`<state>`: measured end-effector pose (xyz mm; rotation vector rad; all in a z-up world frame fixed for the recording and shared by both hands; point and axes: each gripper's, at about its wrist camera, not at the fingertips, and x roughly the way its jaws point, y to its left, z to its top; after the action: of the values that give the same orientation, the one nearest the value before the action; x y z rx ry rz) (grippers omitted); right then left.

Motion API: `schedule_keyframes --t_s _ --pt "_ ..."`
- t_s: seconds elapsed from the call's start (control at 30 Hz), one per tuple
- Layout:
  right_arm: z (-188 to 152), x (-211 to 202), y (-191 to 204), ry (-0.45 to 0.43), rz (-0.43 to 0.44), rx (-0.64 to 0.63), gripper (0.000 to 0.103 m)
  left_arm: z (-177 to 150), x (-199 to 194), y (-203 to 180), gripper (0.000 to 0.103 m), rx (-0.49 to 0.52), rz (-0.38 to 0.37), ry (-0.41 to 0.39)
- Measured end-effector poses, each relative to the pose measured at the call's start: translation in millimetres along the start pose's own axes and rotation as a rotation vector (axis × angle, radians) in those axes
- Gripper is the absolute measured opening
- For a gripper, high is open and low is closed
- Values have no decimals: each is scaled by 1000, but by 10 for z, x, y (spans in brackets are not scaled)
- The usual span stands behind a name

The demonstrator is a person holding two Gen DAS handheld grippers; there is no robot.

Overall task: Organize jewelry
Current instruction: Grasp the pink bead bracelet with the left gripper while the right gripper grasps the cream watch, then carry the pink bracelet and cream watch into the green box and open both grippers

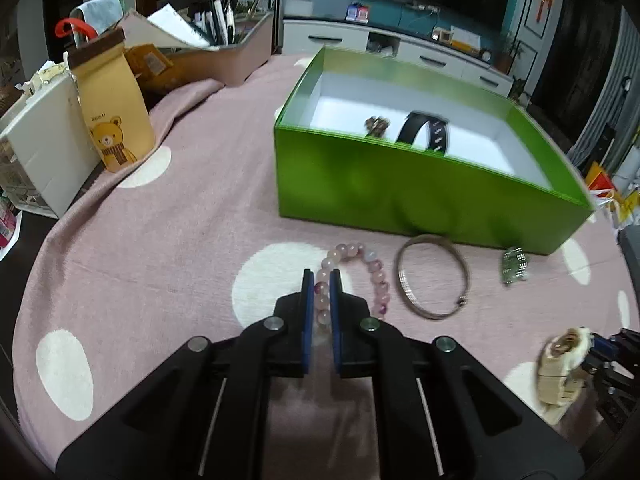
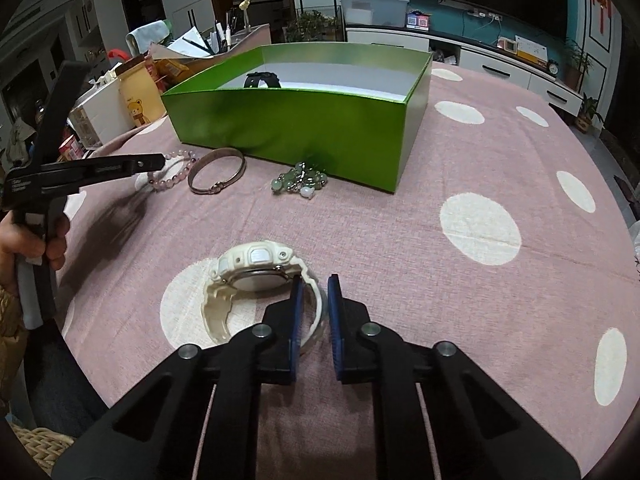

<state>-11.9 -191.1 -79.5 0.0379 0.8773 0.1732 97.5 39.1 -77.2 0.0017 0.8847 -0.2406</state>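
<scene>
My left gripper (image 1: 322, 276) is shut on a pink bead bracelet (image 1: 374, 268) that lies on the pink cloth. My right gripper (image 2: 314, 280) is shut on the strap of a white watch (image 2: 256, 266) resting on the cloth; it also shows in the left wrist view (image 1: 562, 364). A silver bangle (image 1: 432, 276) and a green bead bracelet (image 2: 300, 180) lie in front of a green box (image 1: 400, 188). The box holds a black watch (image 1: 424, 132) and a small brown piece (image 1: 377, 125).
A bear-print paper bag (image 1: 114, 112), a white drawer unit (image 1: 40, 148) and a tray of papers (image 1: 224, 48) stand at the table's left back. The cloth (image 2: 440, 184) has white dots. The table edge runs along the right.
</scene>
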Motion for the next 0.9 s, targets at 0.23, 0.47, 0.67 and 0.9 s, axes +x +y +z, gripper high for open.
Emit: schedule_keyframes --t_s 0.23,0.47,0.67,0.9 --pt "42 -188 13 -46 -19 12 12 33 -322 -75 7 4 -44 -62" --pt "63 -374 -16 -95 -20 31 12 84 -596 -114 7 -4 -59 -108" --pt "79 -504 -12 -128 -15 35 12 124 -800 -163 7 -6 -66 -136" --pt "96 -620 -21 -157 -14 38 12 176 -1005 -240 7 9 -75 -174"
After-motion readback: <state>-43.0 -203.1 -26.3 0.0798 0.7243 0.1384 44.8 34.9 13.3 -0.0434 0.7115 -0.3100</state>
